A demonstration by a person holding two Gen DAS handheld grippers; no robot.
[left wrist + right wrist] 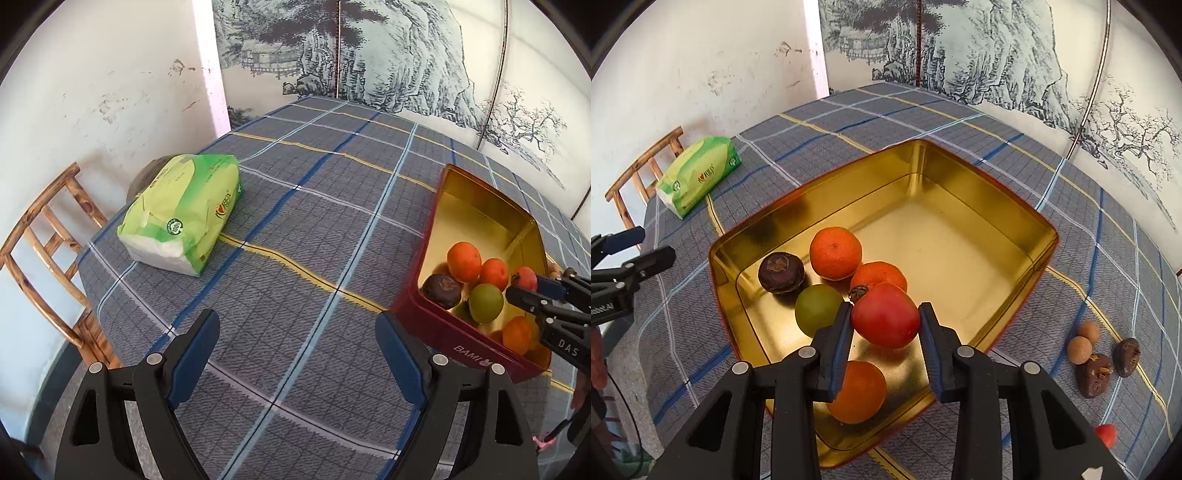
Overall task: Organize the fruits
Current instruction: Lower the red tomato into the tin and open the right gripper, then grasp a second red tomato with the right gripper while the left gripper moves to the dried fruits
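My right gripper [885,323] is shut on a red tomato [885,315] and holds it above the near part of a gold-lined tin box [960,166]. In the box lie three orange tangerines [835,253], a green fruit [817,309] and a dark purple fruit [781,272]. In the left wrist view the same box [465,349] has red outer walls, and the right gripper [526,291] with the tomato [526,277] hangs over it. My left gripper [297,349] stands open over bare tablecloth, left of the box, with nothing between its fingers.
A green tissue pack [184,212] lies at the table's left side, with a wooden chair [44,240] beyond the edge. Right of the box lie two small tan round fruits [1084,339], two dark brown wrinkled fruits [1108,363] and a small red fruit [1106,435]. A painted wall runs behind.
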